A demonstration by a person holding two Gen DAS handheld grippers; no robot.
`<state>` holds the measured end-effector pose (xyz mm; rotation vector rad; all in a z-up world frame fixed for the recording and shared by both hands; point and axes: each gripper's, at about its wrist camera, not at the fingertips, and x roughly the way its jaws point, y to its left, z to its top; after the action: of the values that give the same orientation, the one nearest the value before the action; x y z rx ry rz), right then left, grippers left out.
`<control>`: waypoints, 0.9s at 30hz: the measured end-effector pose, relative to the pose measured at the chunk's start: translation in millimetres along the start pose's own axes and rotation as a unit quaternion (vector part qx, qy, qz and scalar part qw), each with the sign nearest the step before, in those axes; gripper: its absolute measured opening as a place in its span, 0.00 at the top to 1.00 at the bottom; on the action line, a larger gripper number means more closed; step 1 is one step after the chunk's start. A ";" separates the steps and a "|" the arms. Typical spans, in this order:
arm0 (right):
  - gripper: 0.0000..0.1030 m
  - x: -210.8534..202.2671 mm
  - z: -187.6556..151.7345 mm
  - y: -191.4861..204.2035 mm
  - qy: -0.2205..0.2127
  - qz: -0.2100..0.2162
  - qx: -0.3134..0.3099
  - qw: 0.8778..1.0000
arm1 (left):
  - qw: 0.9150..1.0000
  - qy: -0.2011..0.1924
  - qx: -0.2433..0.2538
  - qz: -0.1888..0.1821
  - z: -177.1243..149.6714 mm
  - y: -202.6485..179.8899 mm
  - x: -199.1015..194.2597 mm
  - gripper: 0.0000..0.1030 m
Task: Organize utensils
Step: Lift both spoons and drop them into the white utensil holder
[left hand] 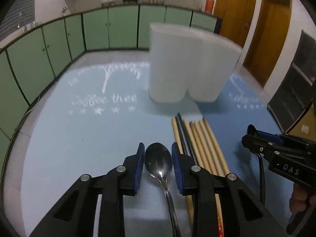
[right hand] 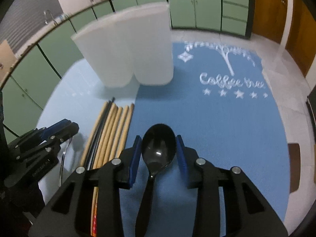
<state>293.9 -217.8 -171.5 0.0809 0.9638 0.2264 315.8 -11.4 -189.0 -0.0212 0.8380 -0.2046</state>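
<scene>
The steel spoon [left hand: 159, 161] sits between the left gripper's [left hand: 158, 167] spread, unclosed pads, beside the chopsticks [left hand: 199, 146], short of the holder [left hand: 189, 65]. The right gripper [right hand: 159, 158] likewise brackets the black spoon [right hand: 158, 148] without clamping. Closing on the rounded bowls could squirt either spoon out.

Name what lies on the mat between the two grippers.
A row of chopsticks, mostly wooden with a dark one among them, lies between the left gripper and the right gripper. Both wrist views show it.
</scene>
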 end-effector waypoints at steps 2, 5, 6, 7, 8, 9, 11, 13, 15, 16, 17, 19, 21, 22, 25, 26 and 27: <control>0.68 -7.0 2.7 -6.2 -0.014 0.012 0.010 1.000 | 1.000 -0.026 -0.003 0.001 1.7 1.8 -8.8 0.73; 0.68 -15.8 9.7 -14.6 -0.038 0.029 0.023 0.999 | 0.998 -0.055 -0.008 0.001 6.5 1.1 -18.4 0.73; 0.68 -18.4 12.3 -16.4 -0.046 0.032 0.025 0.998 | 0.998 -0.064 -0.009 0.000 9.0 0.9 -21.4 0.73; 0.68 -21.2 16.0 -16.7 -0.055 0.035 0.026 0.998 | 0.997 -0.074 -0.010 -0.001 11.2 0.7 -25.5 0.73; 0.68 -25.3 19.8 -18.1 -0.063 0.039 0.027 0.997 | 0.996 -0.085 -0.009 -0.001 14.8 0.8 -28.9 0.73; 0.68 -29.1 23.1 -16.3 -0.071 0.041 0.029 0.996 | 0.995 -0.095 -0.007 -0.001 18.0 0.8 -31.9 0.73; 0.68 -36.7 29.9 -16.4 -0.091 0.046 0.029 0.994 | 0.993 -0.115 -0.007 -0.004 25.6 0.6 -39.9 0.73; 0.68 -46.6 39.8 -16.0 -0.118 0.049 0.024 0.991 | 0.991 -0.133 -0.007 -0.005 36.1 -0.4 -47.0 0.73; 0.68 -54.7 50.0 -16.2 -0.142 0.049 0.018 0.989 | 0.989 -0.149 -0.006 -0.008 45.2 0.9 -52.1 0.73; 0.68 -56.0 55.0 -17.1 -0.151 0.048 0.015 0.987 | 0.987 -0.160 -0.007 -0.010 52.4 1.0 -56.4 0.73; 0.68 -60.0 63.2 -17.4 -0.166 0.048 0.012 0.985 | 0.986 -0.168 -0.008 -0.012 57.3 1.6 -60.1 0.73; 0.68 -64.0 76.1 -19.4 -0.187 0.050 0.011 0.981 | 0.982 -0.186 -0.009 -0.014 67.6 0.3 -66.1 0.74; 0.68 -67.1 88.6 -20.5 -0.208 0.051 0.010 0.977 | 0.979 -0.205 -0.009 -0.015 79.3 -0.3 -73.5 0.74; 0.68 -67.7 96.0 -20.6 -0.219 0.052 0.007 0.974 | 0.977 -0.213 -0.009 -0.016 84.2 -0.4 -76.5 0.74; 0.68 -71.8 113.6 -17.3 -0.248 0.052 -0.001 0.967 | 0.971 -0.238 -0.008 -0.020 100.5 -1.1 -88.5 0.74; 0.68 -72.0 118.7 -17.6 -0.254 0.052 -0.003 0.966 | 0.969 -0.246 -0.007 -0.022 106.8 -1.4 -93.2 0.74; 0.68 -72.7 125.5 -17.9 -0.263 0.054 -0.003 0.963 | 0.967 -0.252 -0.007 -0.025 111.4 -2.1 -97.8 0.74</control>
<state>359.8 -247.7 -44.6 0.1780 0.4283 0.2896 334.3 -1.9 -42.2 -0.1038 0.3305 -0.2285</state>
